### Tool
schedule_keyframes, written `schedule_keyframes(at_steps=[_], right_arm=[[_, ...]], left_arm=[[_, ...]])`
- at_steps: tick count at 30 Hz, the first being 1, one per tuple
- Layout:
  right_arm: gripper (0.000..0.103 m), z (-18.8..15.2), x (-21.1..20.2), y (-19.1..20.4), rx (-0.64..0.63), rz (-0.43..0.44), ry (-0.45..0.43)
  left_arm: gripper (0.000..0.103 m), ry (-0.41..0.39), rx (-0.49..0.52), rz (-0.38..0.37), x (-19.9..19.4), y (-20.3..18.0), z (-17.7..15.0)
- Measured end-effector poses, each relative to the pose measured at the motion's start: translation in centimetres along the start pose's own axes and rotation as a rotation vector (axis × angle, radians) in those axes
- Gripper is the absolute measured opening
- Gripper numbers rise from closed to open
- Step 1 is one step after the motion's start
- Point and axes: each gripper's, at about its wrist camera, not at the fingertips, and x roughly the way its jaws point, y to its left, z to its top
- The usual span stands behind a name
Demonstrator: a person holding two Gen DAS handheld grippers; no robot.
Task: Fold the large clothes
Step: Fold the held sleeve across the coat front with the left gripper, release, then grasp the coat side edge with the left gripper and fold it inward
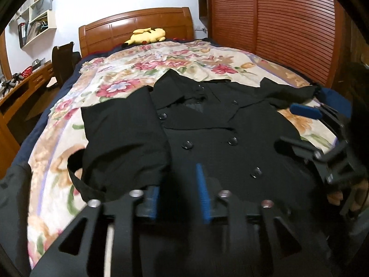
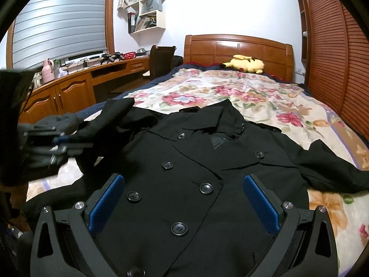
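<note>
- A black double-breasted coat [image 2: 196, 177], matte woven cloth with round glossy buttons and a pointed collar, is lying front-up across the near part of the bed, on a soft floral blanket [image 2: 265, 97].
- The left gripper [image 1: 178, 196] is pinching a fold of the coat's sleeve [image 1: 122, 133]; its blue ribbed pads are standing close together with black fabric between them, and the sleeve is draping over the coat's front.
- The right gripper [image 2: 184, 205] is hovering over the coat's buttoned front, its blue textured pads spread wide apart and gripping nothing.
- A plush yellow toy [image 2: 246, 63] is resting by the glossy wooden headboard [image 2: 239, 46], well apart from the coat.
</note>
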Motion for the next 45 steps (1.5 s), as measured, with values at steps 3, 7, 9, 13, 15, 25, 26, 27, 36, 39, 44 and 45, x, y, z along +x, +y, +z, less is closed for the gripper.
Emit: schedule_keyframes(at_steps=[3, 7, 9, 13, 15, 25, 26, 27, 36, 39, 44, 45], right_arm=[[0.103, 0.0, 0.0, -0.1, 0.003, 0.003, 0.0], [0.103, 0.1, 0.1, -0.2, 0.002, 0.009, 0.001], [0.103, 0.1, 0.1, -0.2, 0.0, 0.01, 0.002], [0.103, 0.1, 0.1, -0.2, -0.001, 0.012, 0.003], [0.103, 0.2, 0.2, -0.2, -0.001, 0.013, 0.003], [0.103, 0.0, 0.6, 0.0, -0.02, 0.026, 0.017], [0.103, 0.1, 0.7, -0.1, -0.023, 0.028, 0.019], [0.103, 0.1, 0.8, -0.1, -0.025, 0.03, 0.022], [0.103, 0.2, 1.4, -0.5, -0.04, 0.04, 0.043], [0.103, 0.2, 1.4, -0.5, -0.041, 0.037, 0.043], [0.103, 0.2, 1.6, -0.4, -0.043, 0.034, 0.046], [0.103, 0.2, 1.6, -0.3, -0.043, 0.035, 0.046]], left_arm=[[0.059, 0.0, -0.003, -0.033, -0.3, -0.3, -1.1], [0.075, -0.003, -0.011, -0.057, -1.2, -0.3, -2.6], [0.076, -0.013, -0.019, -0.068, -2.1, -0.4, -3.3], [0.076, -0.041, -0.027, -0.045, -3.3, -0.2, -4.2], [0.076, -0.046, -0.038, -0.03, -3.7, 0.5, -4.4], [0.076, -0.03, -0.108, 0.083, -1.3, 5.7, -4.1], [0.076, -0.027, -0.111, 0.085, -0.8, 6.0, -3.9], [0.076, -0.021, -0.118, 0.087, -0.4, 6.3, -3.7], [0.076, 0.073, -0.211, 0.054, 4.3, 9.5, -2.4], [0.076, 0.094, -0.224, 0.047, 5.1, 10.0, -2.5], [0.076, 0.117, -0.251, -0.003, 6.2, 10.2, -2.4], [0.076, 0.113, -0.251, -0.007, 6.2, 10.1, -2.3]])
